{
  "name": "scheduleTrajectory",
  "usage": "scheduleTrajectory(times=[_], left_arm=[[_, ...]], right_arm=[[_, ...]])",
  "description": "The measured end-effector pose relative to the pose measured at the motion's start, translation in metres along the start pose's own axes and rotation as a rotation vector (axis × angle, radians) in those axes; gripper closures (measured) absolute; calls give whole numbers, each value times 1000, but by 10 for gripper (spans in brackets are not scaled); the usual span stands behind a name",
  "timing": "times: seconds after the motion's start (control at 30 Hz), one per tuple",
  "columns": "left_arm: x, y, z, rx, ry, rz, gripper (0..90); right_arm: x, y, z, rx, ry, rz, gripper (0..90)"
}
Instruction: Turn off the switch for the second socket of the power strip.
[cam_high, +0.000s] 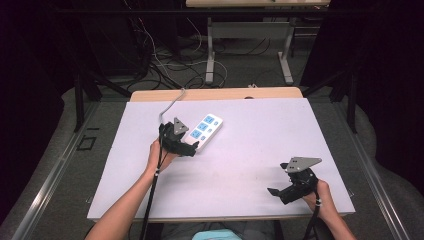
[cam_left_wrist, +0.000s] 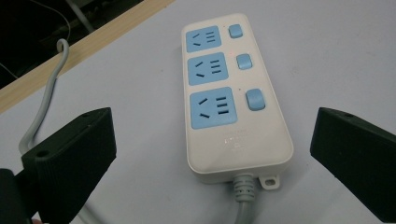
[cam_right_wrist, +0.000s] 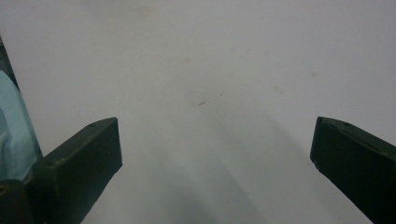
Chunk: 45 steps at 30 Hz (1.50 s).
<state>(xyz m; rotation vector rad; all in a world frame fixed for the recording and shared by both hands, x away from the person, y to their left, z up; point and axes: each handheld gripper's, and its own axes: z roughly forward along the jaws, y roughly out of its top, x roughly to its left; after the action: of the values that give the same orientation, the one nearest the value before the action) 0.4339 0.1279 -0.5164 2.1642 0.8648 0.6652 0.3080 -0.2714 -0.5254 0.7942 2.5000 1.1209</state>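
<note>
Power strip (cam_high: 206, 129): white, three blue sockets with three blue switches, lying flat on the white table (cam_high: 240, 165) toward its far left; grey cord (cam_high: 170, 105) trailing off the far edge.

Left gripper (cam_high: 186, 145): hovering at the strip's cord end, jaws gaping wide on either side of it, touching nothing.

Right gripper (cam_high: 281, 191): resting near the table's near right corner, well apart from the strip, jaws standing wide, holding nothing.

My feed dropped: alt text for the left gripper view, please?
A white power strip with three blue sockets and three blue switches lies on the table, between the open jaws of the left hand-held gripper. Its grey cable trails left.
</note>
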Motion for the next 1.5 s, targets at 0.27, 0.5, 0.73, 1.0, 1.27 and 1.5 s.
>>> scheduleTrajectory(times=[0.27, 0.5, 0.73, 1.0, 1.27, 1.5], left_arm=[[2, 8, 8, 22, -10, -32, 4], [5, 12, 16, 19, -18, -58, 3], [4, 17, 26, 16, -32, -56, 69], [4, 22, 36, 19, -42, -62, 187], [3, 25, 41, -10, -63, -74, 380], [7, 26, 44, -35, -90, -98, 559]], right_arm=[[0, 0, -1, 2, 5, 2, 17], [0, 0, 0, 2, 3, -3, 17], [0, 0, 0, -1, 0, 1, 17], [0, 0, 0, 0, 3, -6, 17], [0, 0, 0, 0, 4, -5, 17], [0, 0, 0, 5, 6, -2, 17]])
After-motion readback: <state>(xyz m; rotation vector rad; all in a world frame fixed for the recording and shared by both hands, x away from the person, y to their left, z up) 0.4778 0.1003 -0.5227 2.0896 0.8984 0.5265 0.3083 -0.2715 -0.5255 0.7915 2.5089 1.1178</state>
